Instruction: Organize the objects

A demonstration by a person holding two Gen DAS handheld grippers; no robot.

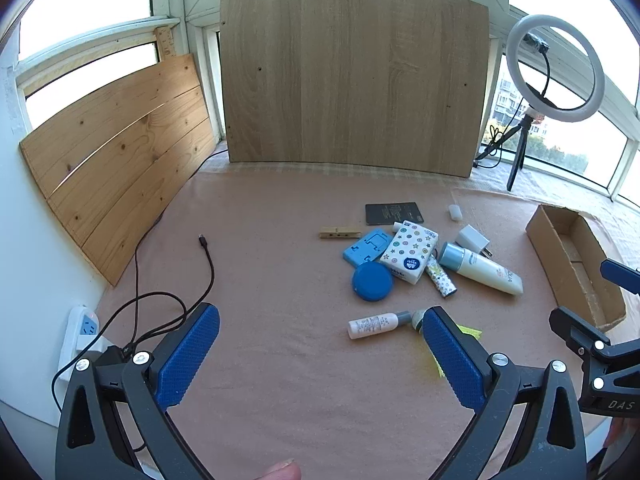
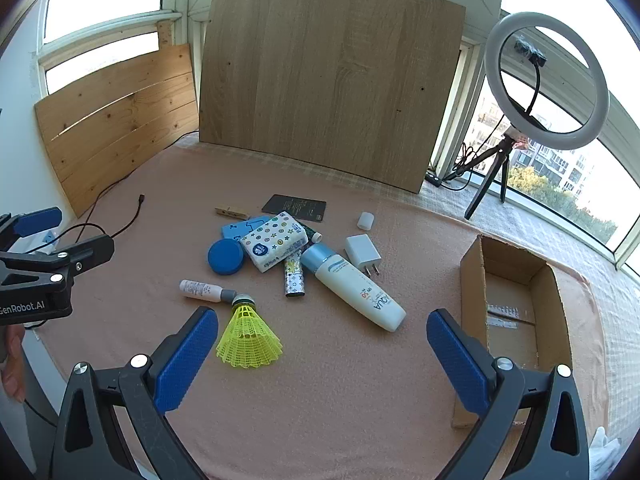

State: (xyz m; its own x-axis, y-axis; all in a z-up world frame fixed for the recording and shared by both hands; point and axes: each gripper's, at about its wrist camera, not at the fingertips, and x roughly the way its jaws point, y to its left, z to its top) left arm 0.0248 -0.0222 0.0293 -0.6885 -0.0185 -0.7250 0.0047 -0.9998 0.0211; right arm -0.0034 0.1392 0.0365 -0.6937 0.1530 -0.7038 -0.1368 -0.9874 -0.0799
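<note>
Shuttlecock (image 2: 249, 334) sits just ahead of right claw (image 2: 322, 354), slightly left; both claws gaping, empty. Sorting not begun. Next: grab it, drop into cardboard box (image 2: 516, 304) on claw's right.

Matt pink cloth tabletop (image 2: 340, 380), raw corrugated cardboard box (image 2: 472, 276), glossy plastic sunscreen bottle (image 2: 352, 288) — textured blue rubber fingers (image 2: 188, 360).

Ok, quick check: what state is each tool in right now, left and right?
Left tool: open, holding nothing, above the pink cloth.
Right tool: open, holding nothing, with the yellow shuttlecock lying beside its left finger.
</note>
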